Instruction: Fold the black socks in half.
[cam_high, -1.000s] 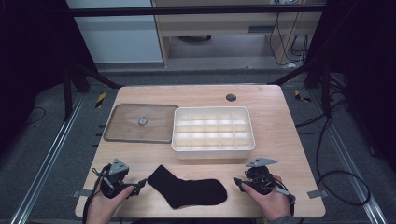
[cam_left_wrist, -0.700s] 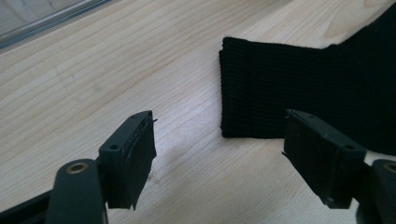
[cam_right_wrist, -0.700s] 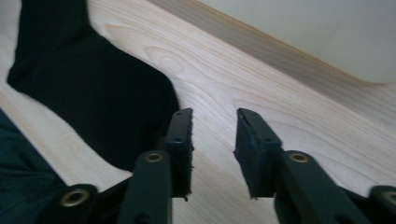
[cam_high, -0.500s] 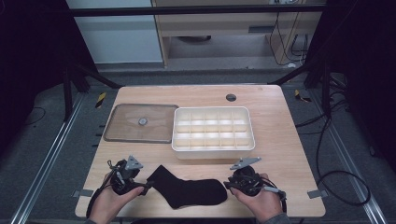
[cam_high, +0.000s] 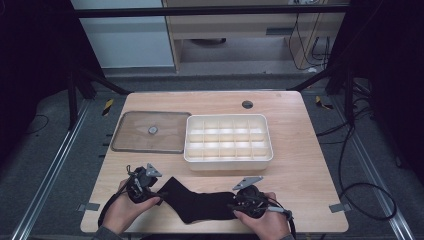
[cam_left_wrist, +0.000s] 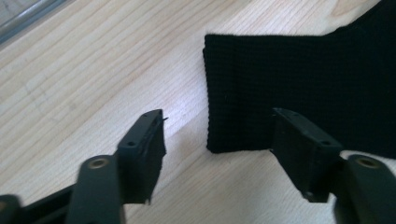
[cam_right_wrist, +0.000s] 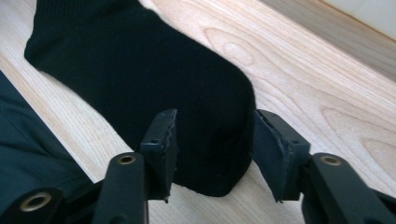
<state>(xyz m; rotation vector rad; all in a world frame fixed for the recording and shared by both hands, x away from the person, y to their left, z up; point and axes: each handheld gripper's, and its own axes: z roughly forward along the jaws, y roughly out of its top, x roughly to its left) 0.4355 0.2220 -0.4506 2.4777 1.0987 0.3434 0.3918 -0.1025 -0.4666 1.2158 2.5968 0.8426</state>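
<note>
One black sock (cam_high: 200, 204) lay flat along the near edge of the wooden surface (cam_high: 300, 165), its cuff toward the left and its toe toward the right. Two tongs worked at it, one in each hand. The left tongs (cam_high: 150, 187) sat at the cuff end; seen from the left gripper view, the jaws stood apart and had just been closing in, with one corner of the cuff (cam_left_wrist: 243, 107) between them but neither pad pressing on the cloth. The right tongs (cam_high: 240, 202) sat at the toe end; in the right gripper view the jaws had just been spreading wider, straddling the rounded toe (cam_right_wrist: 219, 140), and the pads stood loose on either side, not clamped on it.

Farther back on the surface stood one white tray (cam_high: 229, 156) split into many small compartments. Just left of it lay one flat clear lid (cam_high: 150, 132) with a small knob at its middle. One dark round hole (cam_high: 247, 104) showed near the far edge.
</note>
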